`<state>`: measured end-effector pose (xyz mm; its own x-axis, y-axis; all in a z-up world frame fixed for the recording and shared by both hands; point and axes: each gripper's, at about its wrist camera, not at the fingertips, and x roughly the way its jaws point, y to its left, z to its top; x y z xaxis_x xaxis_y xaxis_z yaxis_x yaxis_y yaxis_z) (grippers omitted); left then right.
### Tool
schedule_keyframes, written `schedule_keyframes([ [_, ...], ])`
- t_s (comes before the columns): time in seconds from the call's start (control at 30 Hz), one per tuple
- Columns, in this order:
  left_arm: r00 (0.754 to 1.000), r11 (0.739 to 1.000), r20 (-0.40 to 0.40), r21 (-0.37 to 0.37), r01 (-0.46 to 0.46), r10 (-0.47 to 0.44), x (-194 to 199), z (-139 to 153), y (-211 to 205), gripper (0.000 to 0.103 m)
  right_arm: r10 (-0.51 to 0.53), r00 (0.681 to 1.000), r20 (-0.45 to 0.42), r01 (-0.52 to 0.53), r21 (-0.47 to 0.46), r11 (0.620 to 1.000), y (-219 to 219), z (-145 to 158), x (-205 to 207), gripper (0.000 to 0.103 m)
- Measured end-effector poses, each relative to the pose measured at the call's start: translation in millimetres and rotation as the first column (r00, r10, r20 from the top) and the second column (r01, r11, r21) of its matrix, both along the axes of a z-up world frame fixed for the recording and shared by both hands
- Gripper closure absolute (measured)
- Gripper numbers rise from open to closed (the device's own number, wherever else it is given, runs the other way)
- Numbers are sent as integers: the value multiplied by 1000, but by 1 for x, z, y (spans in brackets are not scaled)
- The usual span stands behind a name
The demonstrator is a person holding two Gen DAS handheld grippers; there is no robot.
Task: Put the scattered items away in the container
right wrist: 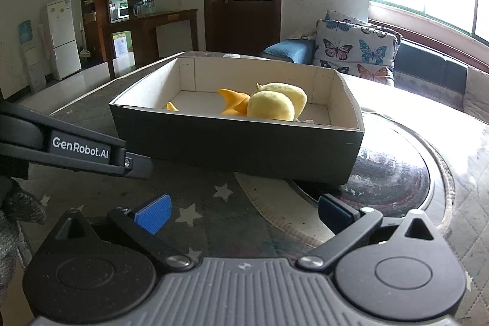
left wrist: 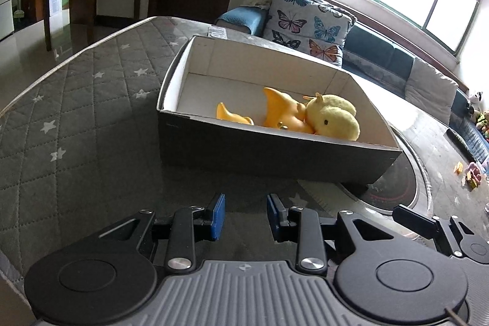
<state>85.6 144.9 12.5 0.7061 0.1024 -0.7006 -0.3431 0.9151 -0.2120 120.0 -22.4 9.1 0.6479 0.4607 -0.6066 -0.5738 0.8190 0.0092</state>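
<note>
A black cardboard box (left wrist: 244,152) with a white inside stands on the quilted grey table cover. It holds a yellow plush chick (left wrist: 334,116) and orange plush pieces (left wrist: 282,112). The box (right wrist: 232,145), the chick (right wrist: 275,104) and the orange pieces (right wrist: 233,101) also show in the right wrist view. My left gripper (left wrist: 246,217) is open and empty, just in front of the box's near wall. My right gripper (right wrist: 244,216) is open wide and empty, in front of the box. The left gripper's body (right wrist: 76,148) crosses the left of the right wrist view.
The box partly rests on a round dark glass turntable (right wrist: 397,173). Small toys (left wrist: 472,173) lie at the table's far right. A remote-like white item (left wrist: 217,32) lies behind the box. A sofa with butterfly cushions (left wrist: 308,23) stands beyond the table.
</note>
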Motion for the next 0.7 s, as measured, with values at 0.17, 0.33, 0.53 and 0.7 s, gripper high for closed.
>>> schedule_keyframes([
  [0.17, 1000, 999, -2, 33, 1, -1, 4, 1, -1, 70, -1, 1000, 9, 1, -4, 1000, 2, 2, 4, 0],
  [0.33, 1000, 999, -16, 54, -6, 7, 6, 0, -1, 70, -9, 1000, 12, 9, -7, 1000, 2, 2, 8, 0],
  [0.53, 999, 997, -30, 78, -13, 15, 9, -3, -2, 70, -25, 1000, 4, 25, -10, 1000, 1, -1, 12, 0],
  [0.7, 999, 996, -37, 86, -3, 6, 12, -5, -3, 70, -38, 999, -2, 38, -13, 999, 0, -3, 16, 0],
])
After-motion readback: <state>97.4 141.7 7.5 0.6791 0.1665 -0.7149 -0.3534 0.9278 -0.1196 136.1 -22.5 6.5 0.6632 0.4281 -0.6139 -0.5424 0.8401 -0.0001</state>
